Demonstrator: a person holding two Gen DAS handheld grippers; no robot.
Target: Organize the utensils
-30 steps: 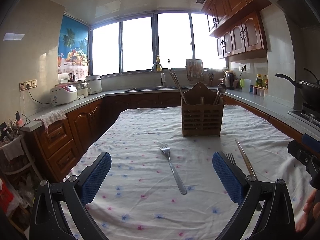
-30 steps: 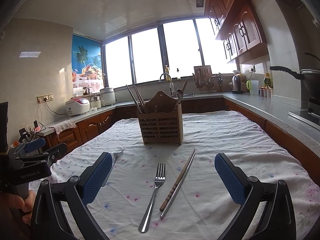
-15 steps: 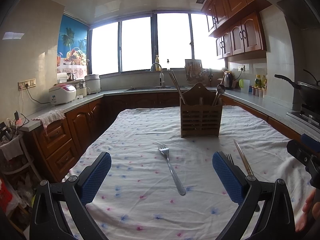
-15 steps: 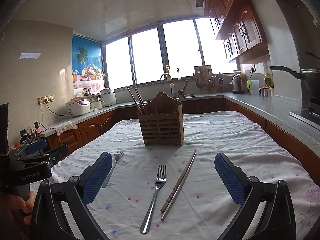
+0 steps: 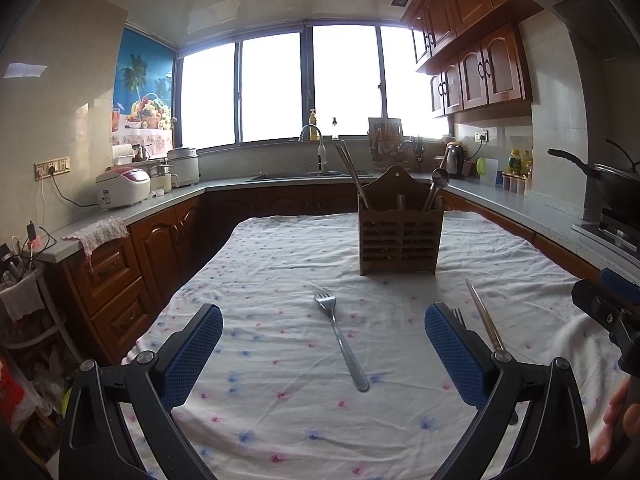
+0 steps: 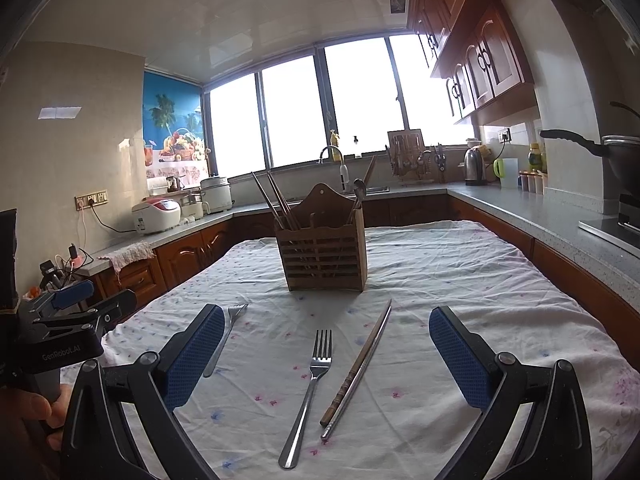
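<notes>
A wooden utensil holder (image 5: 400,240) (image 6: 325,258) stands mid-table with chopsticks and a spoon in it. A steel fork (image 5: 341,340) lies between the fingers of my open left gripper (image 5: 324,354); it also shows in the right wrist view (image 6: 224,338). A second fork (image 6: 310,392) and a pair of chopsticks (image 6: 360,364) lie between the fingers of my open right gripper (image 6: 326,356). In the left wrist view the chopsticks (image 5: 482,320) lie right of my right finger, which partly hides the second fork (image 5: 458,316). Both grippers are empty.
The table wears a white flowered cloth (image 5: 280,280). Wooden cabinets and grey counters (image 5: 168,200) ring the table, with a rice cooker (image 5: 122,186) on the left and a wok (image 5: 612,184) on the right. The other gripper shows at each view's edge (image 5: 608,308) (image 6: 68,328).
Both grippers have shifted only slightly; the holder and utensils sit a touch differently in frame. Nothing was picked up or released.
</notes>
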